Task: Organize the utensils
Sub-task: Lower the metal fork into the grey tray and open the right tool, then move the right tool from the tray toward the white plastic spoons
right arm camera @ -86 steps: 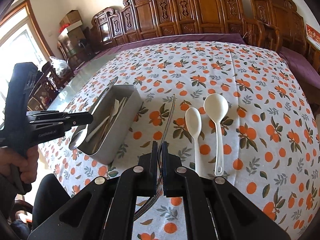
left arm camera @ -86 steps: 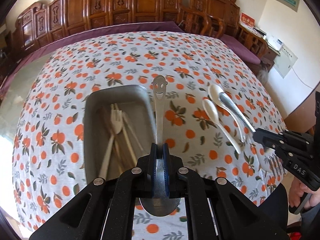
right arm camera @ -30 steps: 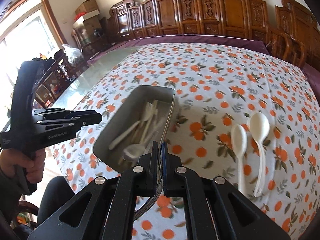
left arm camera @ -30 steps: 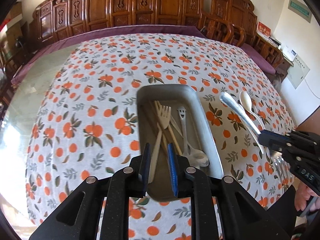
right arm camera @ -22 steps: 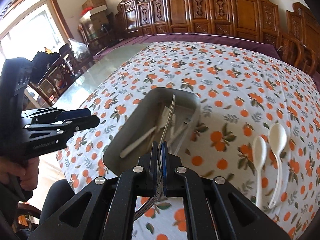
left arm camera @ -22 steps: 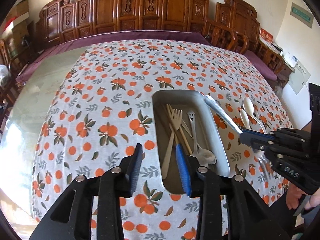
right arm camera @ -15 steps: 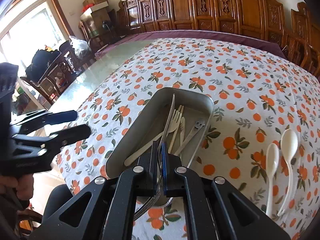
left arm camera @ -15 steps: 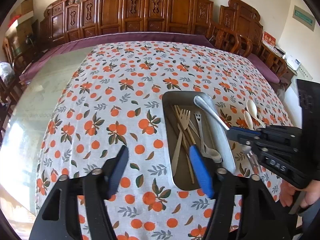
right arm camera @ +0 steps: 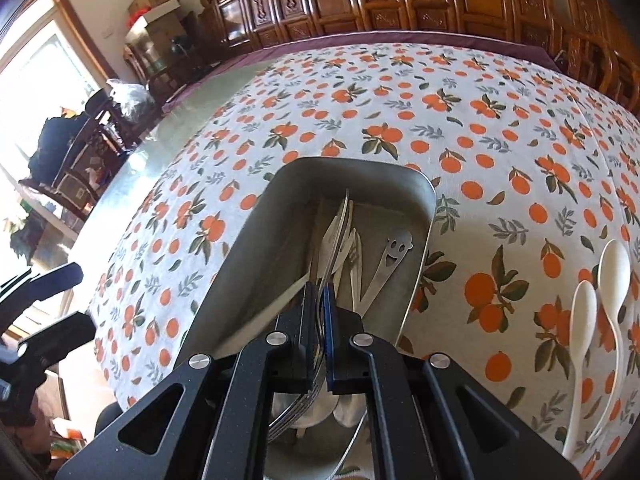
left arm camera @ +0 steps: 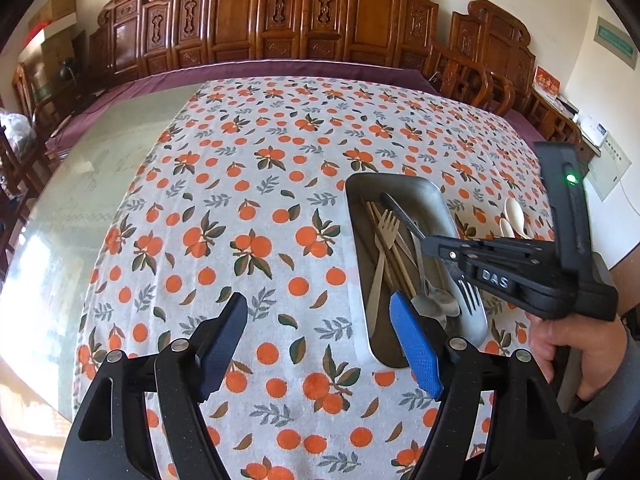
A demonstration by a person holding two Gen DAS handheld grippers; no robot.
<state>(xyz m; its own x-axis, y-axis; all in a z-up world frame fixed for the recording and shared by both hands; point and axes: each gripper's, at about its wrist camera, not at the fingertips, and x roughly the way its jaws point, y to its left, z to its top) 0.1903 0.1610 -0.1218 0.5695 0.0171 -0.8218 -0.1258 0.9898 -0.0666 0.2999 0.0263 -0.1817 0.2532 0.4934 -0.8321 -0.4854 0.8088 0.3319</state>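
So the left gripper (left arm camera: 316, 336) has let go of the smiley spoon (right arm camera: 390, 264) and backed off to the left of the tray (left arm camera: 400, 184). Its jaws are spread wide with nothing between them, hanging over bare tablecloth (left arm camera: 240, 200) just beside the tray's near left corner. The spoon's lying in the tray now with the wooden fork (left arm camera: 382, 256) and chopsticks (left arm camera: 394, 248), so that one looks done. Meanwhile the right gripper (right arm camera: 318, 300) has swung in over the tray and come down low, jaws pinched tight on a metal fork (left arm camera: 466, 294), handle pointing up the tray, tines hanging at the near end. I'd guess it's about ready to drop. Two white spoons (right arm camera: 600, 300) are out on the cloth, right of the tray, well apart from both grippers, so they're probably next.
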